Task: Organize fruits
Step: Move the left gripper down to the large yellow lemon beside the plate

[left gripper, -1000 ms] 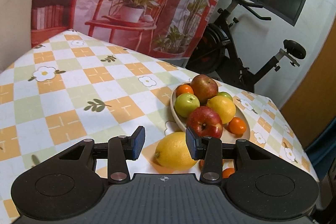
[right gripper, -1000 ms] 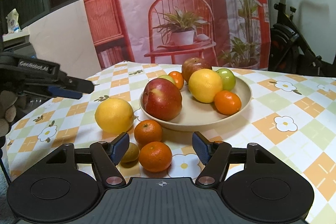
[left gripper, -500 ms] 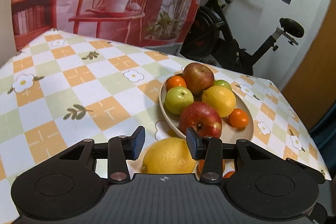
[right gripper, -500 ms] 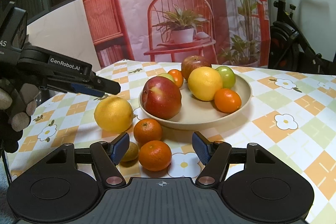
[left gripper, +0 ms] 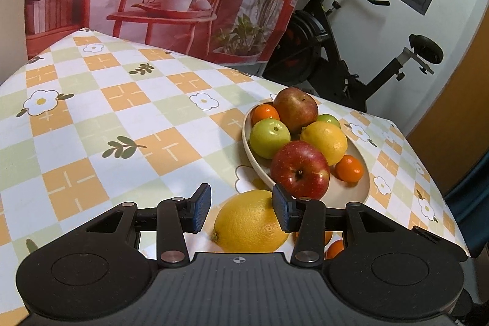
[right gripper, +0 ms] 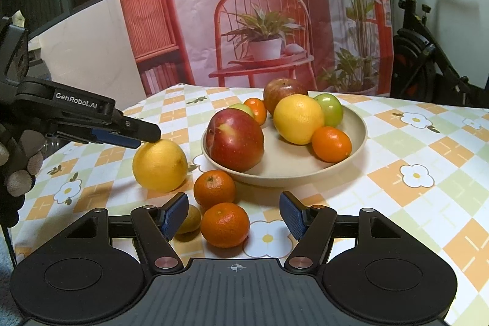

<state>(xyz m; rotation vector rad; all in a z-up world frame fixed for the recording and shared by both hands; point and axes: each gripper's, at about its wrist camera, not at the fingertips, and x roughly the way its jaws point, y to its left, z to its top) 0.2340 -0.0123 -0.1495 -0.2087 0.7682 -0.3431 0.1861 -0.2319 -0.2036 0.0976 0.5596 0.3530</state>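
Note:
A loose yellow lemon (left gripper: 250, 222) lies on the checked tablecloth just left of the beige plate (left gripper: 253, 161). My left gripper (left gripper: 241, 211) hovers over the lemon with its jaws opening, and the pads do not touch the fruit. In the right wrist view the left gripper's fingertip (right gripper: 151, 136) sits right at the top of that lemon (right gripper: 160, 165). My right gripper (right gripper: 234, 214) stands open low over a tangerine (right gripper: 224, 223), with gaps on both sides. A second tangerine (right gripper: 214, 188) and a small kiwi (right gripper: 191, 216) lie beside it.
The plate (right gripper: 360, 139) holds two red apples, a lemon, green apples and tangerines. A gloved hand (right gripper: 18, 170) holds the left gripper. An exercise bike (left gripper: 351, 57) stands beyond the table's far edge, beside a printed backdrop.
My left gripper has moved in over the loose lemon, which now sits lower between its fingers, and its jaws have widened a little. The right gripper has kept still.

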